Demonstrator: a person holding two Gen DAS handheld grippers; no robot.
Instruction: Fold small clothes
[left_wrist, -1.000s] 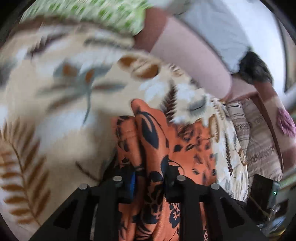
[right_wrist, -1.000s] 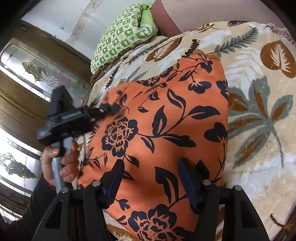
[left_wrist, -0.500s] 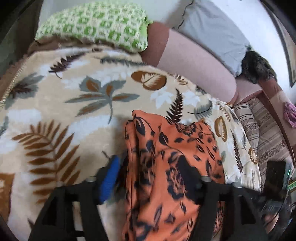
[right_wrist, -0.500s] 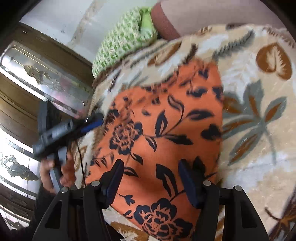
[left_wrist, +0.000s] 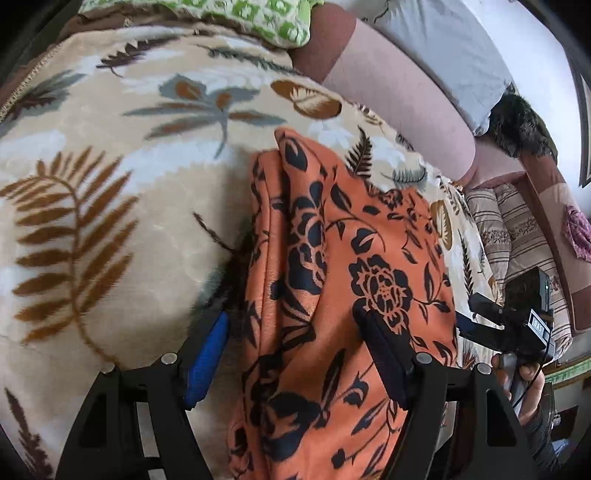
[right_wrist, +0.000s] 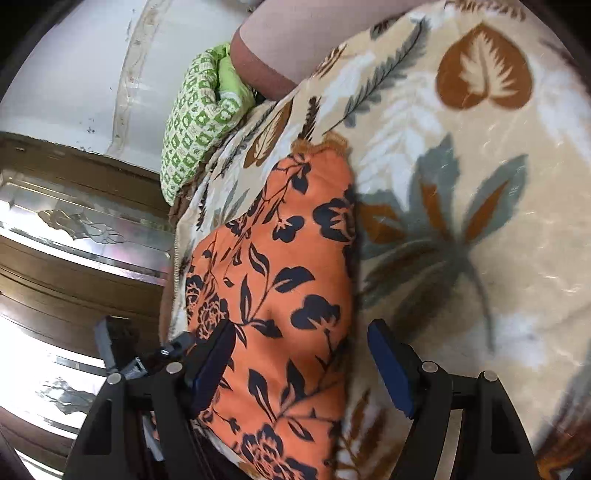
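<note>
An orange garment with a dark blue flower print (left_wrist: 332, 280) lies folded in layers on a beige leaf-pattern blanket (left_wrist: 110, 206). My left gripper (left_wrist: 291, 339) is open over the garment's near end, its jaws straddling the folded left edge. In the right wrist view the same garment (right_wrist: 288, 280) lies as a narrow strip on the blanket (right_wrist: 480, 184). My right gripper (right_wrist: 303, 354) is open over its near end. The right gripper also shows in the left wrist view (left_wrist: 517, 325), held in a hand at the right edge.
A green patterned pillow (left_wrist: 236, 14) and a pink bolster (left_wrist: 399, 96) lie at the head of the bed. A striped cloth (left_wrist: 517, 236) lies to the right. A wooden mirrored cabinet (right_wrist: 74, 229) stands left of the bed.
My left gripper has opened and let go of the garment fold it held, then drew back. The garment now lies folded narrower. My right gripper stayed open and shifted toward the garment's right edge.
</note>
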